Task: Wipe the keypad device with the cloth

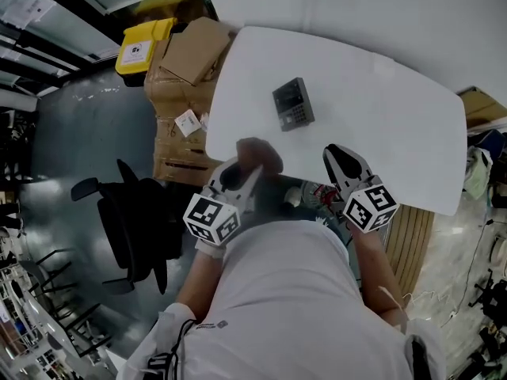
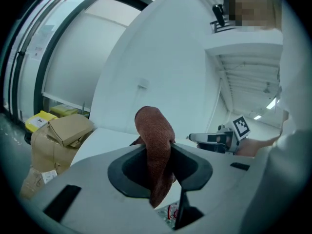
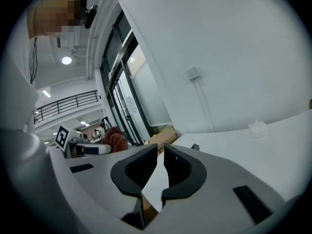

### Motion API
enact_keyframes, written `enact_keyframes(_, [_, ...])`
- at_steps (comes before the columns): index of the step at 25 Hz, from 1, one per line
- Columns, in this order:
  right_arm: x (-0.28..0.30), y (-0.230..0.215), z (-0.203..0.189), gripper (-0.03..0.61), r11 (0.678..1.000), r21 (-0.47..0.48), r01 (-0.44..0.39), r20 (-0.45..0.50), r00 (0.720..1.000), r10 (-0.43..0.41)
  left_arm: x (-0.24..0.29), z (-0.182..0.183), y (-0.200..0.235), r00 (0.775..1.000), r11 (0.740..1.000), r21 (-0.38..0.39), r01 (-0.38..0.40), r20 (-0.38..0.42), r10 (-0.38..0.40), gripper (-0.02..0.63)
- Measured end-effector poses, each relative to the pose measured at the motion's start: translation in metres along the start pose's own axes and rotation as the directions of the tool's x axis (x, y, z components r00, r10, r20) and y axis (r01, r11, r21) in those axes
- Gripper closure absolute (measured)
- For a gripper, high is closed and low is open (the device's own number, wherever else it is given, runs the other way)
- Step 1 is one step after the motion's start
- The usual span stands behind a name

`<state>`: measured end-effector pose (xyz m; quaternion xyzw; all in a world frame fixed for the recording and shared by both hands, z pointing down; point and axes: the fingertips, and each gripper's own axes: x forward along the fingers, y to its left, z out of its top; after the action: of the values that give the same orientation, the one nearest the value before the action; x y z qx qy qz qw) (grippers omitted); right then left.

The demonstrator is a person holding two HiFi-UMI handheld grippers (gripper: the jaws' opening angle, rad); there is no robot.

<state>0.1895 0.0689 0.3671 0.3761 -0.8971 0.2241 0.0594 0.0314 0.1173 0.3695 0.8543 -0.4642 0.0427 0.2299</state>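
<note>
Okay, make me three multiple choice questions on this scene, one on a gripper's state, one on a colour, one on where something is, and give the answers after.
1. The left gripper is: A open and empty; B shut on the cloth; C shut on nothing.
2. The cloth's colour is: A blue; B white; C reddish brown.
3. The keypad device lies: A on the white table; B in the left gripper's jaws; C under the cloth.

Answers:
1 B, the left gripper view shows the jaws pinching the cloth.
2 C, it shows rust brown in that same view.
3 A, the head view shows it lying alone on the tabletop.
</note>
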Motion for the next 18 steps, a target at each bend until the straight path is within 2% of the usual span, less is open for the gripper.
enact_keyframes(7, [0.018,-0.032,-0.011,0.545,1.000,-0.004,-0.021,-0.056,0.998,0.021,0.028,0.011,0.012,0.998,0.998,0.023,-0.062,-0.022,0.062,0.502])
enact_keyframes(14, [0.039,-0.060,-0.026,0.539,0.994,0.106,0.021,-0.089,0.996,-0.012,0.049,0.004,0.025,0.995,0.997,0.018,-0.069,-0.066,0.071,0.502])
enact_keyframes(18, [0.055,-0.081,-0.035,0.432,0.978,0.193,0.077,-0.111,0.992,-0.056,0.063,0.003,0.037,0.995,0.999,0.006,-0.051,-0.083,0.051,0.502])
